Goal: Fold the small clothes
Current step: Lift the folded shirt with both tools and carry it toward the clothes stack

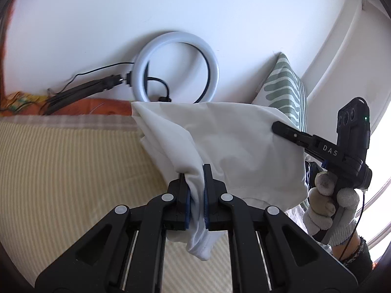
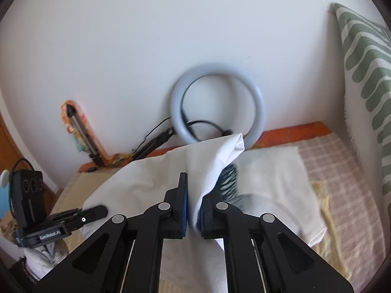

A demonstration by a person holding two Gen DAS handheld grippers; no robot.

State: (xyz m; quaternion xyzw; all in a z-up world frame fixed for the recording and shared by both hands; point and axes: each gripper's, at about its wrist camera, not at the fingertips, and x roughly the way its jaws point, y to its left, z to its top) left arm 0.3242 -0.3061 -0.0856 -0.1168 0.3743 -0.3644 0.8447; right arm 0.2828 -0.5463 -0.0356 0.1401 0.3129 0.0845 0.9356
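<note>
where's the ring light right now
The ring light leans against the white wall at the far edge of the bed, centre of both wrist views, just behind the lifted white garment, left of the green-patterned pillow.

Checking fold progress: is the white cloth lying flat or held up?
Held up. Both the left gripper and right gripper pinch the white cloth, which hangs stretched between them above the bed.

A striped bed [image 2: 342, 183] carries a folded white cloth [image 2: 276, 171] beside a green-patterned pillow [image 2: 361, 73].
</note>
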